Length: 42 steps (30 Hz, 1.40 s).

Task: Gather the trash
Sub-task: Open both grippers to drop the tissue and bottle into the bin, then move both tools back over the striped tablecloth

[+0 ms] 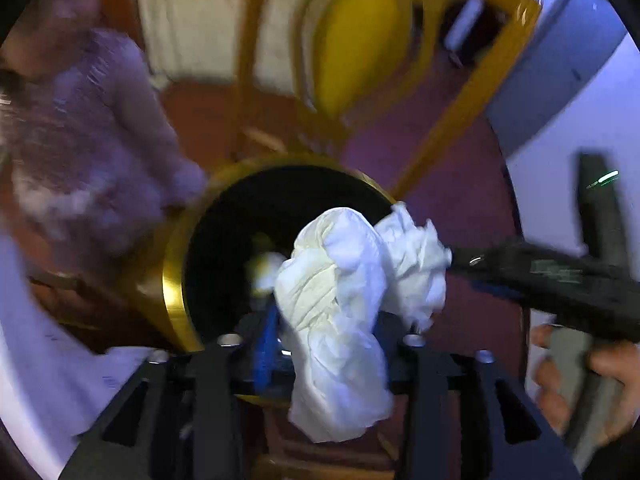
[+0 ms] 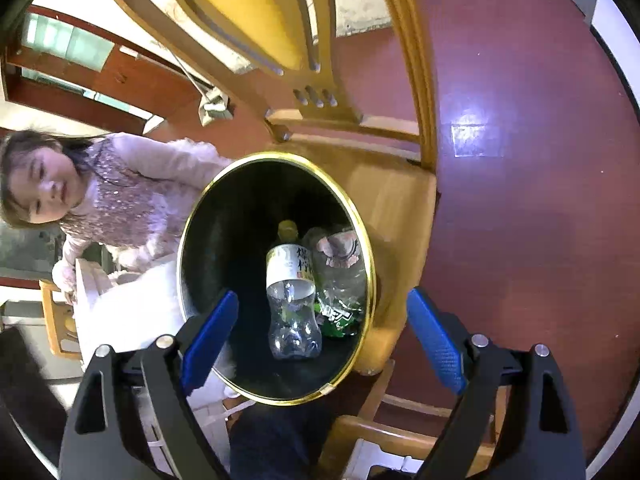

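Note:
A black trash bin with a gold rim (image 1: pixel 174 280) (image 2: pixel 370 264) stands on a wooden chair seat. My left gripper (image 1: pixel 320 356) is shut on a crumpled white tissue wad (image 1: pixel 340 300) and holds it over the bin's mouth. My right gripper (image 2: pixel 324 336) is open and empty just above the bin; in the left wrist view it (image 1: pixel 460 260) comes in from the right, its tips by the tissue. Inside the bin lie a clear plastic bottle with a yellow cap (image 2: pixel 290 280), a crushed clear bottle (image 2: pixel 340 264) and a green wrapper (image 2: pixel 340 318).
The wooden chair (image 2: pixel 400 200) has a yellow padded back (image 2: pixel 256 20). A small child in a pink sequinned top (image 2: pixel 120 200) stands close at the bin's left, by a white table (image 2: pixel 120 312). The floor (image 2: pixel 520 200) is reddish brown.

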### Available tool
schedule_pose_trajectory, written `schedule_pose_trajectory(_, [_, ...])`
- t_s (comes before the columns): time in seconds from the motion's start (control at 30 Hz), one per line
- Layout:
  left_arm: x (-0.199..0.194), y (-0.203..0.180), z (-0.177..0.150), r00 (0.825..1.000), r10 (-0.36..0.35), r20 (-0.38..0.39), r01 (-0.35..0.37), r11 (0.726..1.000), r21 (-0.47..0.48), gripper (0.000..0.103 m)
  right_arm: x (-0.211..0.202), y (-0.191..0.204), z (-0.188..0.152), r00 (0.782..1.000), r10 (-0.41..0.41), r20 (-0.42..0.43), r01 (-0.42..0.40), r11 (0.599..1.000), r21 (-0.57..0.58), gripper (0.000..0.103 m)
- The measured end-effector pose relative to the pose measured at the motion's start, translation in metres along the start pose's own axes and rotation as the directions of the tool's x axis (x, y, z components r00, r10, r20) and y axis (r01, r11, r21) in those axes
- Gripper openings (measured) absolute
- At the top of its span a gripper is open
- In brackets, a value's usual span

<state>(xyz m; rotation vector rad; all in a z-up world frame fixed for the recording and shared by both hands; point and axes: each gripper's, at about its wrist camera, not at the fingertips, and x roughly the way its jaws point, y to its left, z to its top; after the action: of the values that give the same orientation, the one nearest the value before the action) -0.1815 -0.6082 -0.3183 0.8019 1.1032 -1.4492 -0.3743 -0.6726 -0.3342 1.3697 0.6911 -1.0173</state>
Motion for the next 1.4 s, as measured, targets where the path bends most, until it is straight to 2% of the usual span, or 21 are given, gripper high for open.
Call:
schedule_pose_trajectory(0.07, [0.013,-0.001,0.000,0.999,0.045,-0.010,-0.045,0.998,-0.034,0.098,-0.012,-0.002,-0.001,1.000,-0.001,0.018,0.001,1.000,-0.004,0.086])
schedule_pose_trajectory(0.17, [0.008,0.003,-0.009,1.000,0.023,-0.005,-0.024,0.997,-0.078,0.097,-0.027,0.002,-0.002,0.999,-0.010,0.047,0.012,1.000,-0.028,0.087])
schedule_pose_trajectory(0.23, [-0.006,0.005,-0.014,1.000,0.010,0.020,-0.009,0.999,-0.042,0.097,-0.031,0.008,-0.004,0.998,-0.013,0.055,0.015,0.999,-0.044,0.087])
schedule_pose_trajectory(0.37, [-0.039,0.014,-0.025,0.993,0.078,0.089,-0.078,0.997,0.004,0.097,-0.026,0.034,-0.015,1.000,0.014,0.025,-0.012,0.996,-0.093,0.087])
schedule_pose_trajectory(0.5, [-0.082,0.044,-0.056,0.977,0.141,0.157,-0.145,0.989,0.013,0.097,-0.026,0.077,-0.039,0.998,0.055,-0.022,-0.058,0.980,-0.188,0.087])
schedule_pose_trajectory(0.63, [-0.150,0.091,-0.114,0.958,0.194,0.210,-0.182,0.980,-0.074,0.097,-0.021,0.144,-0.088,0.987,0.108,-0.122,-0.144,0.928,-0.344,0.087])
schedule_pose_trajectory(0.73, [-0.195,0.139,-0.166,0.935,0.282,0.215,-0.231,0.944,-0.234,0.097,-0.015,0.204,-0.135,0.965,0.143,-0.222,-0.232,0.859,-0.456,0.087])
schedule_pose_trajectory(0.8, [-0.225,0.172,-0.207,0.915,0.345,0.208,-0.255,0.896,-0.362,0.097,-0.011,0.245,-0.169,0.947,0.148,-0.284,-0.284,0.800,-0.528,0.087])
schedule_pose_trajectory(0.87, [-0.255,0.199,-0.249,0.884,0.417,0.210,-0.277,0.831,-0.483,0.097,-0.009,0.295,-0.216,0.920,0.147,-0.364,-0.354,0.710,-0.609,0.087])
schedule_pose_trajectory(0.9, [-0.274,0.213,-0.275,0.857,0.473,0.206,-0.298,0.780,-0.551,0.097,-0.008,0.311,-0.234,0.909,0.143,-0.392,-0.379,0.675,-0.633,0.087])
schedule_pose_trajectory(0.97, [-0.299,0.231,-0.317,0.807,0.564,0.178,-0.337,0.686,-0.645,0.097,-0.008,0.358,-0.285,0.875,0.124,-0.468,-0.448,0.574,-0.686,0.087])
schedule_pose_trajectory(1.03, [-0.327,0.250,-0.367,0.744,0.655,0.133,-0.357,0.558,-0.749,0.097,-0.008,0.394,-0.326,0.842,0.108,-0.528,-0.505,0.502,-0.702,0.087])
schedule_pose_trajectory(1.07, [-0.336,0.257,-0.384,0.728,0.676,0.118,-0.353,0.517,-0.780,0.097,-0.007,0.412,-0.346,0.826,0.100,-0.555,-0.530,0.475,-0.702,0.087])
schedule_pose_trajectory(1.1, [-0.346,0.266,-0.408,0.708,0.699,0.101,-0.339,0.462,-0.819,0.097,-0.005,0.430,-0.366,0.809,0.093,-0.581,-0.552,0.460,-0.696,0.087])
schedule_pose_trajectory(1.13, [-0.353,0.273,-0.426,0.695,0.714,0.087,-0.324,0.419,-0.848,0.097,-0.002,0.451,-0.385,0.793,0.092,-0.603,-0.571,0.460,-0.680,0.087])
schedule_pose_trajectory(1.17, [-0.361,0.282,-0.448,0.685,0.725,0.070,-0.306,0.374,-0.876,0.097,0.002,0.465,-0.396,0.786,0.091,-0.612,-0.575,0.472,-0.668,0.087])
schedule_pose_trajectory(1.2, [-0.365,0.288,-0.463,0.680,0.731,0.060,-0.294,0.347,-0.890,0.097,0.006,0.477,-0.405,0.784,0.087,-0.615,-0.571,0.489,-0.659,0.087])
schedule_pose_trajectory(1.27, [-0.373,0.296,-0.485,0.671,0.741,0.045,-0.283,0.312,-0.907,0.097,0.025,0.509,-0.425,0.784,0.089,-0.614,-0.550,0.557,-0.622,0.087])
schedule_pose_trajectory(1.3, [-0.377,0.300,-0.498,0.663,0.748,0.037,-0.276,0.290,-0.917,0.097,0.036,0.527,-0.435,0.798,0.082,-0.597,-0.516,0.602,-0.609,0.087])
schedule_pose_trajectory(1.33, [-0.380,0.304,-0.507,0.658,0.752,0.035,-0.268,0.276,-0.923,0.097,0.045,0.536,-0.440,0.808,0.081,-0.583,-0.497,0.625,-0.602,0.086])
schedule_pose_trajectory(1.4, [-0.385,0.309,-0.524,0.652,0.758,0.037,-0.242,0.254,-0.936,0.097,0.062,0.564,-0.455,0.844,0.078,-0.530,-0.441,0.663,-0.605,0.080])
